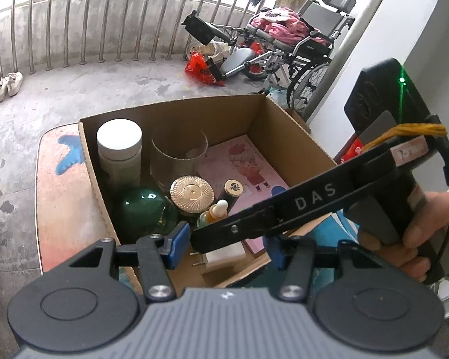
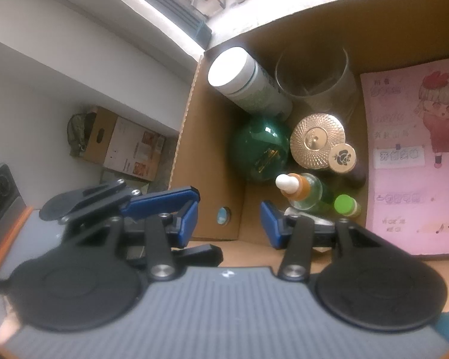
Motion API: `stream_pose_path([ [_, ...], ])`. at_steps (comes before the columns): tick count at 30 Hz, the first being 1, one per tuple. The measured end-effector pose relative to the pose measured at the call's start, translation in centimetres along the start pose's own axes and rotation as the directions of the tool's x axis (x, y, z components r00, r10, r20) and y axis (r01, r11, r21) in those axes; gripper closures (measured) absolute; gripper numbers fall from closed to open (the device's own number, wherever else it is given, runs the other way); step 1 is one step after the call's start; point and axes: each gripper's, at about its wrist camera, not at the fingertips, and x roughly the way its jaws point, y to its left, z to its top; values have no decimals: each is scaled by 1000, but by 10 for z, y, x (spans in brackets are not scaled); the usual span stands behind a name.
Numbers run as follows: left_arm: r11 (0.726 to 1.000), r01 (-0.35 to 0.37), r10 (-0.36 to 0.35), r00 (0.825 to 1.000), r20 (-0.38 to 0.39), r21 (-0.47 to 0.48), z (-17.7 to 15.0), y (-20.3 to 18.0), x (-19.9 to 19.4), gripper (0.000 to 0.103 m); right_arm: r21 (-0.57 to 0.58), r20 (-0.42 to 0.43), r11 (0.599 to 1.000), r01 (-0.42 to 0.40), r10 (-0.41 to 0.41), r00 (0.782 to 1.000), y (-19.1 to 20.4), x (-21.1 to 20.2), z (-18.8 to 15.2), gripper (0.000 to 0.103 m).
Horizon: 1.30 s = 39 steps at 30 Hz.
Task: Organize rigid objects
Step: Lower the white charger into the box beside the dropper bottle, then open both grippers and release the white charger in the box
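Your left gripper [image 1: 226, 246] has its fingers partly apart with nothing between them, poised over the near edge of the cardboard box [image 1: 287, 137]. Your right gripper [image 2: 229, 223] is likewise parted and empty, above the box's near corner. Inside stand a white-capped bottle [image 2: 239, 74], a clear glass [image 2: 314, 74], a green globe bottle [image 2: 259, 151], a gold lid [image 2: 315, 140] and a dropper bottle [image 2: 299, 188].

Low pinkish table [image 1: 60, 209] at the left of the frame, blue shape painted on it, 1 open cardboard box [image 1: 287, 137] sitting on top
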Motion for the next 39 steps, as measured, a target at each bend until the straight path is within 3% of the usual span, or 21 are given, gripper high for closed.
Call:
stream_pose_path([
  [9, 999, 31, -32, 997, 65, 23, -6, -9, -16, 45, -1, 16, 999, -54, 54, 998, 1, -17, -6, 57],
  [12, 999, 25, -30, 993, 115, 43, -11, -15, -23, 39, -32, 27, 997, -76, 77, 997, 6, -28, -10, 57],
  [15, 997, 17, -28, 988, 152, 72, -15, -20, -26, 40, -84, 38, 993, -78, 81, 996, 12, -38, -12, 57],
  [24, 997, 46, -54, 988, 145, 59, -2, 14, -10, 39, -211, 44, 977, -22, 32, 999, 2, -51, 11, 57],
  [32, 995, 96, -96, 989, 117, 3, 13, 47, 2, 42, -251, -52, 968, 6, -20, 998, -19, -46, 28, 57],
  [35, 992, 129, -128, 984, 121, -1, 14, 53, 6, 47, -284, -110, 959, 12, -45, 993, -18, -33, 33, 63],
  [39, 986, 163, -164, 979, 121, 17, 13, 53, 10, 50, -296, -156, 955, 11, -59, 986, -21, -22, 36, 80],
])
